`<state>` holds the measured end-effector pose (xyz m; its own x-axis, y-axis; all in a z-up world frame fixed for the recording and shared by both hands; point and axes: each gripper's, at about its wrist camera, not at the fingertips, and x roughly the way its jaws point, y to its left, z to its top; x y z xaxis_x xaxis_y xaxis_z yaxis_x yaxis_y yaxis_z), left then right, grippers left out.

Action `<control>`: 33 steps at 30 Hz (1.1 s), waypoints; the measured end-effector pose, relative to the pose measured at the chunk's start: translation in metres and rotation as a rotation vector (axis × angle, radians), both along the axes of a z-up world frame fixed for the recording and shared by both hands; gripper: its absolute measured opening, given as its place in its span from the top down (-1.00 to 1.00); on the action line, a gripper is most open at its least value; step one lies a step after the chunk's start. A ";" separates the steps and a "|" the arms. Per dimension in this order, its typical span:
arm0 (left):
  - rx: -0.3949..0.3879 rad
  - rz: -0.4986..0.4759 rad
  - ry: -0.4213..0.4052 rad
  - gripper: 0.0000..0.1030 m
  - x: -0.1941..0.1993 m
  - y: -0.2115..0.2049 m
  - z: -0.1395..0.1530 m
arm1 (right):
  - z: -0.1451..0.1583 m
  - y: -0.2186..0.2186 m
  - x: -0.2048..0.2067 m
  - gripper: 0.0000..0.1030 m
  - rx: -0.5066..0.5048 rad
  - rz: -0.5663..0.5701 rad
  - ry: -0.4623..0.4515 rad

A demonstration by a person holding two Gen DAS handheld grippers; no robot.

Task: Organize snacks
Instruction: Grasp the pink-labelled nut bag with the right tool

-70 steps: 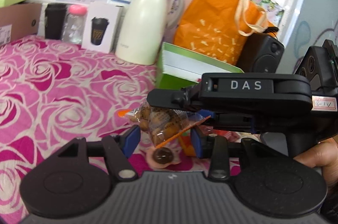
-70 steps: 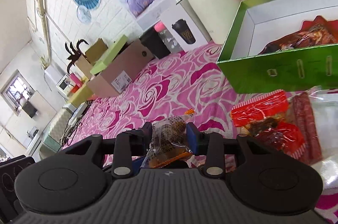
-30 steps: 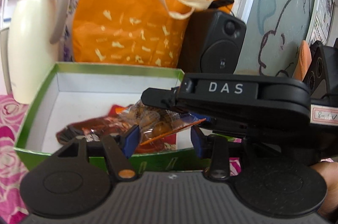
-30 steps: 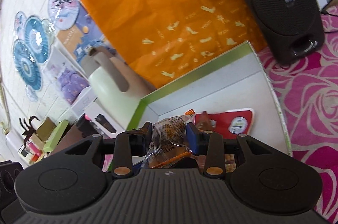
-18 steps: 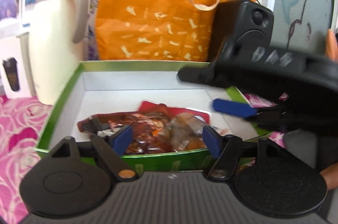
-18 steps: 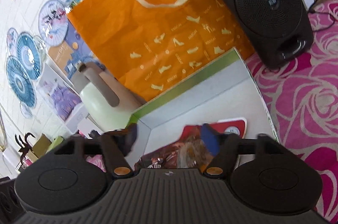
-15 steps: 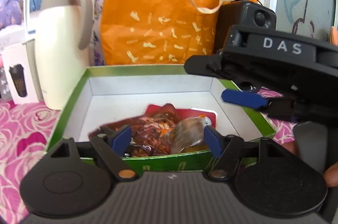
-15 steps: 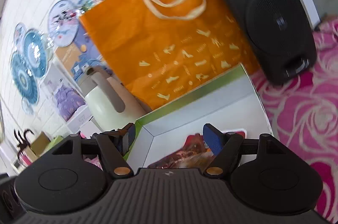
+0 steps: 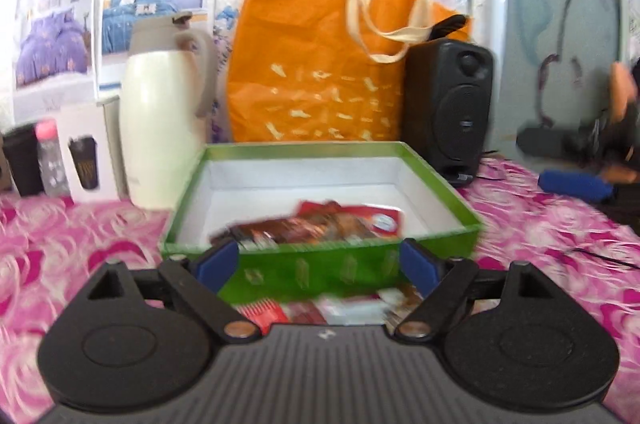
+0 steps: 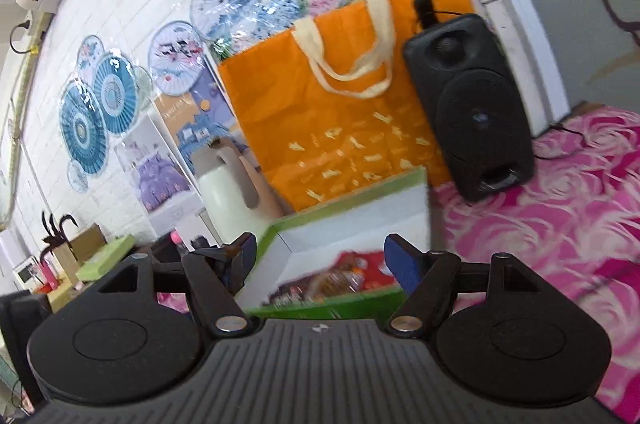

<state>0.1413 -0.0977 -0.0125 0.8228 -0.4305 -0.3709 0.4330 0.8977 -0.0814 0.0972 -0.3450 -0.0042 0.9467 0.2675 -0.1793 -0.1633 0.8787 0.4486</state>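
Left gripper [image 9: 318, 266]: wide open, holding nothing.
Right gripper [image 10: 320, 262]: wide open, holding nothing.
Shiny red and brown plastic snack packets [image 9: 316, 224]: inside green cardboard box [image 9: 320, 270].
Feel: probably light, crinkly, slippery; pinch a flat edge.

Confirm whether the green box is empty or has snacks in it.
Not empty. The green box is open-topped, and several red and brown snack packets lie on its white floor; blur hides the exact count.
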 end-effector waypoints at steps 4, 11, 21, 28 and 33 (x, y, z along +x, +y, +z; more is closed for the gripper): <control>-0.057 -0.090 0.031 -0.60 -0.035 0.000 -0.005 | -0.019 -0.011 -0.023 -1.00 0.018 0.014 0.074; -0.079 -0.248 0.214 -0.60 -0.057 -0.026 -0.028 | -0.043 -0.021 -0.014 -0.88 0.104 0.027 0.215; -0.253 -0.258 0.453 -0.55 -0.031 -0.038 -0.066 | -0.063 -0.028 0.012 -0.75 0.114 0.054 0.393; -0.327 -0.237 0.467 -0.28 -0.022 -0.031 -0.068 | -0.082 -0.029 0.031 -0.36 0.187 0.111 0.454; -0.339 -0.275 0.467 -0.13 -0.028 -0.026 -0.064 | -0.081 -0.036 0.012 -0.14 0.245 0.072 0.431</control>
<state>0.1129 -0.1237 -0.0766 0.4501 -0.7593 -0.4701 0.4943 0.6502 -0.5770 0.1096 -0.3806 -0.0848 0.7780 0.4125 -0.4739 0.0260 0.7326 0.6802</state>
